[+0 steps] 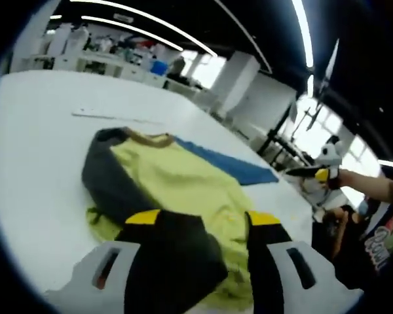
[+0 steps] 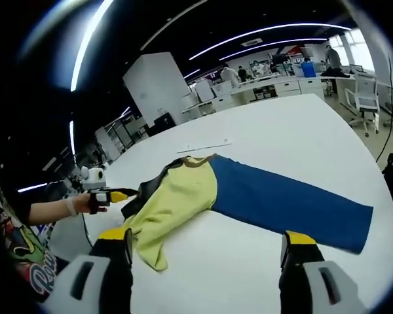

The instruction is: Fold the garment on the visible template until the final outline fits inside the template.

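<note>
Dark sleeve fabric sits between the jaws of the left gripper, nearest the left gripper view's camera; the jaws appear closed on this fold of the garment, though the contact itself is hidden by cloth. The garment, yellow with dark sleeves, lies on the white worktop, partly covering the blue template that extends toward the worktop's far edge. In the right gripper view, the right gripper hangs above the worktop's near edge with jaws wide apart and nothing between them; the left gripper appears at the garment's dark end, gripping it. There the template shows as a long blue rectangle, and the yellow body overhangs its end onto bare worktop. Judged step: carrying the held sleeve across the body. To do it well, the fold should run parallel to the template's long edges, the cloth kept low and taut, and the free gripper should pin the crease.
</note>
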`<action>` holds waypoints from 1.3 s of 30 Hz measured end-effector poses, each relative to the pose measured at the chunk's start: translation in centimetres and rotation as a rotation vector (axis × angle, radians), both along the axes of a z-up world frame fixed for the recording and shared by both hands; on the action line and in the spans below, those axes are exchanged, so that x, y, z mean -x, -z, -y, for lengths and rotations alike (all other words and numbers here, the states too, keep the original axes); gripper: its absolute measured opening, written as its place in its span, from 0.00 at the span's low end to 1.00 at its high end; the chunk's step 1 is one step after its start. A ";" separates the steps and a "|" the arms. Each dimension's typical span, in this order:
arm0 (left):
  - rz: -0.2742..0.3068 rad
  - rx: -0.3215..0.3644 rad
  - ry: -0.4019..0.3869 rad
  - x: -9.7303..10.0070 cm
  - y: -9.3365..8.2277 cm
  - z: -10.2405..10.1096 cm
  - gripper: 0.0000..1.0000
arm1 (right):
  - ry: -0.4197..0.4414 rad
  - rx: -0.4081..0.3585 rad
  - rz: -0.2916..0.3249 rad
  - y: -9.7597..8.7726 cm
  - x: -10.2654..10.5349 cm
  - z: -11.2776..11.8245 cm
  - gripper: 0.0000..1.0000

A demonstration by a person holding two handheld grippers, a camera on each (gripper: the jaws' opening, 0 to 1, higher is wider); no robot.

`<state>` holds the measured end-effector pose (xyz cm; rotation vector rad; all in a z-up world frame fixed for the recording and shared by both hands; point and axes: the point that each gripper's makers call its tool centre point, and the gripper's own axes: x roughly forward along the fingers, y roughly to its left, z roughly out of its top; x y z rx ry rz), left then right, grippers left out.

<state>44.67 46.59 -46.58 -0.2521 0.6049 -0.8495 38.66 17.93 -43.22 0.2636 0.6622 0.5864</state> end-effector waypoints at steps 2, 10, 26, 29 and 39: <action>0.017 -0.035 0.011 0.3 0.0 -0.7 0.77 | -0.002 0.000 -0.003 0.2 0.1 -0.1 0.94; -0.005 -0.064 -0.051 0.3 1.0 -5.0 0.60 | 0.002 -0.011 -0.017 0.5 0.7 -0.4 0.94; -0.053 -0.116 -0.096 -0.5 5.4 -8.2 0.22 | 0.030 -0.032 -0.039 0.7 1.2 0.0 0.91; -0.062 -0.094 -0.087 -0.6 5.4 -7.9 0.22 | 0.037 -0.032 -0.042 0.8 1.2 0.1 0.91; -0.071 -0.017 -0.044 -0.2 4.7 -6.4 0.27 | 0.042 -0.030 -0.054 1.2 1.4 0.3 0.90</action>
